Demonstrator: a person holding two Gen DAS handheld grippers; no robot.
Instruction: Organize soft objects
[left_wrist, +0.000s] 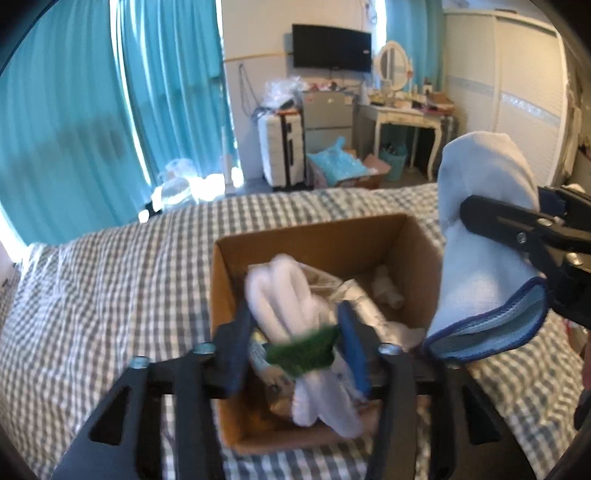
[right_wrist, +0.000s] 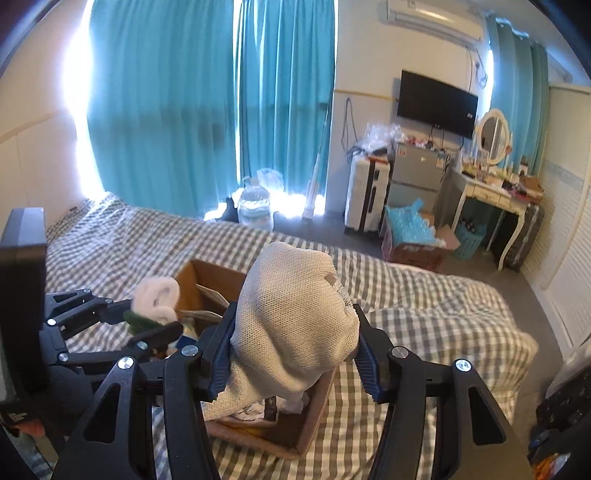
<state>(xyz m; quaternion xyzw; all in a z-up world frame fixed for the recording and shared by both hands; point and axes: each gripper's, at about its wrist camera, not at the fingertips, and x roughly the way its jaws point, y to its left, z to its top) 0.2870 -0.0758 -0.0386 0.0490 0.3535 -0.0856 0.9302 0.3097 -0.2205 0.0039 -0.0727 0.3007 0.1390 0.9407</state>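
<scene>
Left claw grips the glove bundle directly over the box; right claw, clamping a sock, hovers beside the box's rim.

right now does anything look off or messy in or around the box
Nothing is spilled or damaged. The box sits open on the bed with soft items jumbled inside. Each gripper holds something above it: the left gripper a white bundle, the right gripper a pale sock.

Bed, gray-checked cover; open cardboard box sits on it.
</scene>
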